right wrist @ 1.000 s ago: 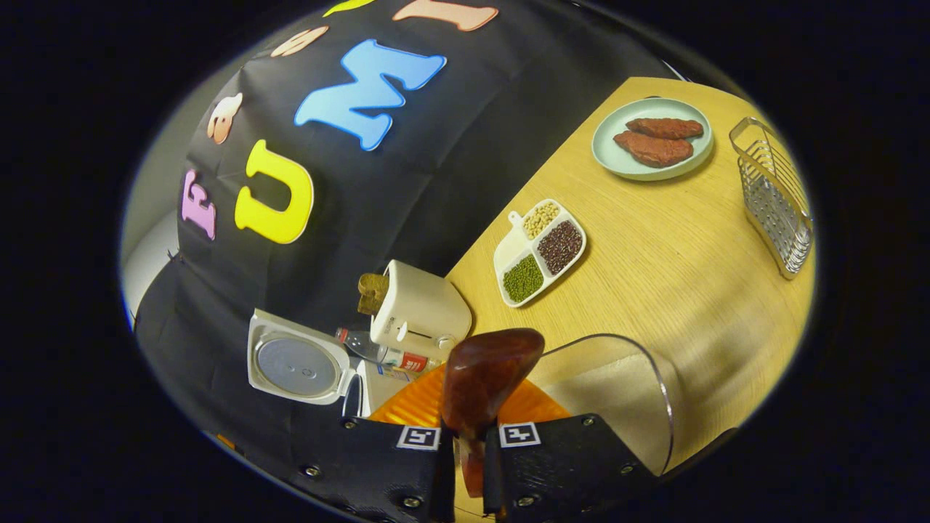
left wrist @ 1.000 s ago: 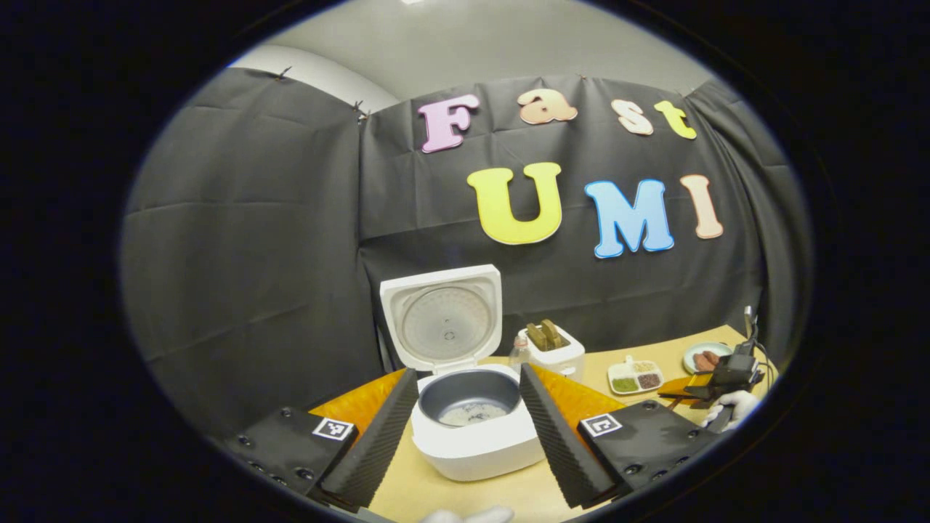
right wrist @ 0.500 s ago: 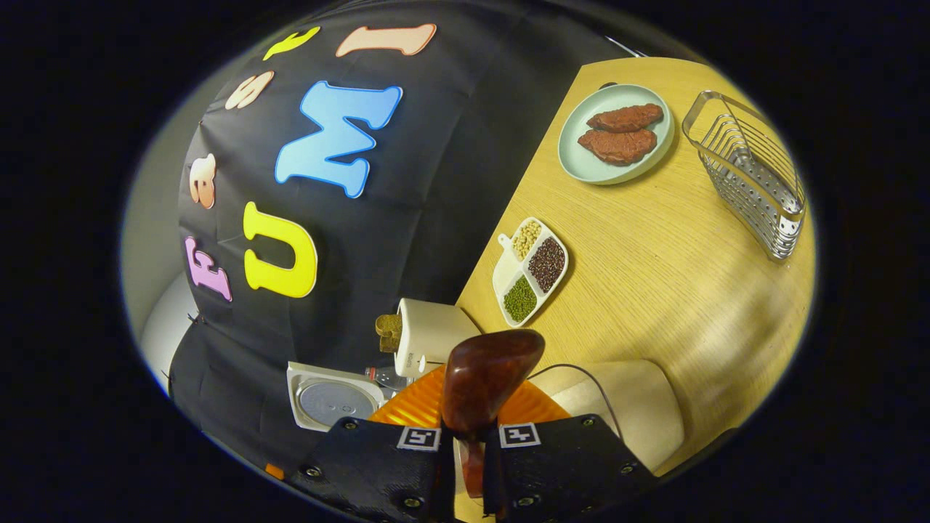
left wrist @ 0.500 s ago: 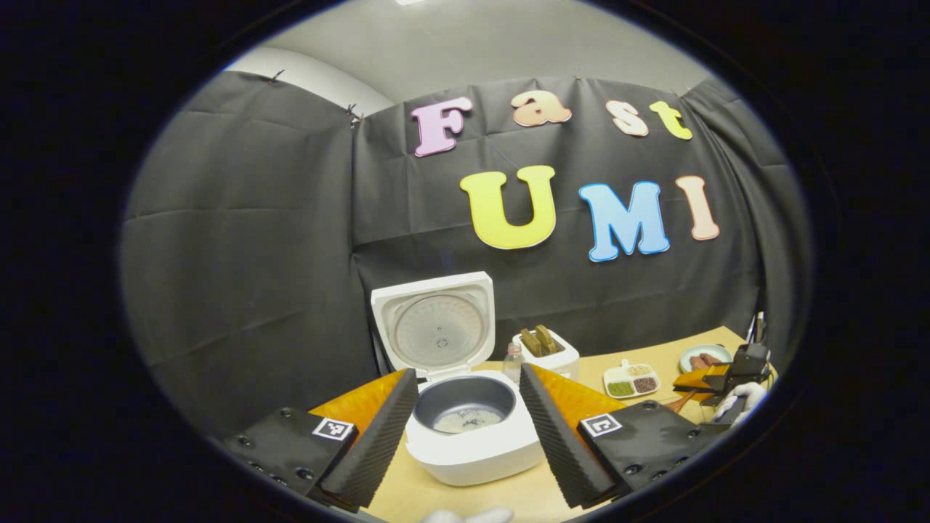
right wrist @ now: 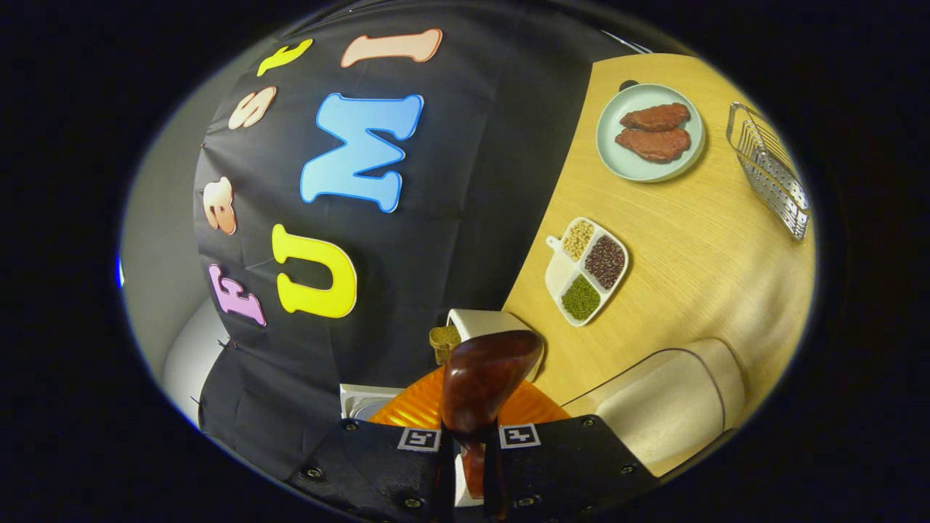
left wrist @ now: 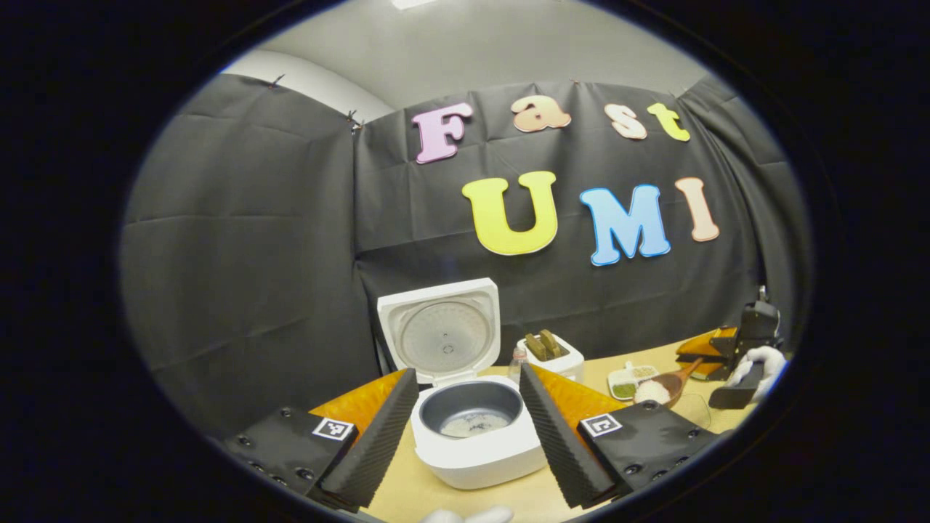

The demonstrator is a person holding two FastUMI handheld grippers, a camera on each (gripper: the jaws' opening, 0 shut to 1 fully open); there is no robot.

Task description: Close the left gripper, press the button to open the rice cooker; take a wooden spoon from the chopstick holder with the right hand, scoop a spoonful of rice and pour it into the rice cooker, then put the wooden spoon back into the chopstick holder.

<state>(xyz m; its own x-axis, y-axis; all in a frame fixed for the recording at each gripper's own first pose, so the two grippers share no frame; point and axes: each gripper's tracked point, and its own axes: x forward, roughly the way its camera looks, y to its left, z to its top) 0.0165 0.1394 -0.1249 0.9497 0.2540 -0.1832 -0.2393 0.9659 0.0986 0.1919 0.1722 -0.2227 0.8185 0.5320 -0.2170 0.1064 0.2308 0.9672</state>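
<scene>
Since a second ago the right gripper (left wrist: 734, 363) has lifted from low by the table edge, and the spoon it carries now shows a white heap of rice in its bowl.

Biggest in the left gripper view, the white rice cooker (left wrist: 476, 436) sits on the pale wooden table (left wrist: 523, 497) with its lid swung up and a little rice already in the grey inner pot. The left gripper (left wrist: 468, 428) hovers just before it, fingers spread wide and holding nothing.

Right of the cooker, well apart, the dark reddish-brown wooden spoon (left wrist: 665, 388) hangs above the clear plastic rice container (right wrist: 665, 403), loaded. In the right gripper view the right gripper is clenched on the spoon's neck, both fingers pressing it, bowl forward.

The step in hand looks like carrying the scoop to the cooker. To do it well, keep the bowl level along the way, pass clear of the white toaster (left wrist: 556, 356) and the small divided bean dish (left wrist: 628, 379), and tip only once over the pot's middle.
</scene>
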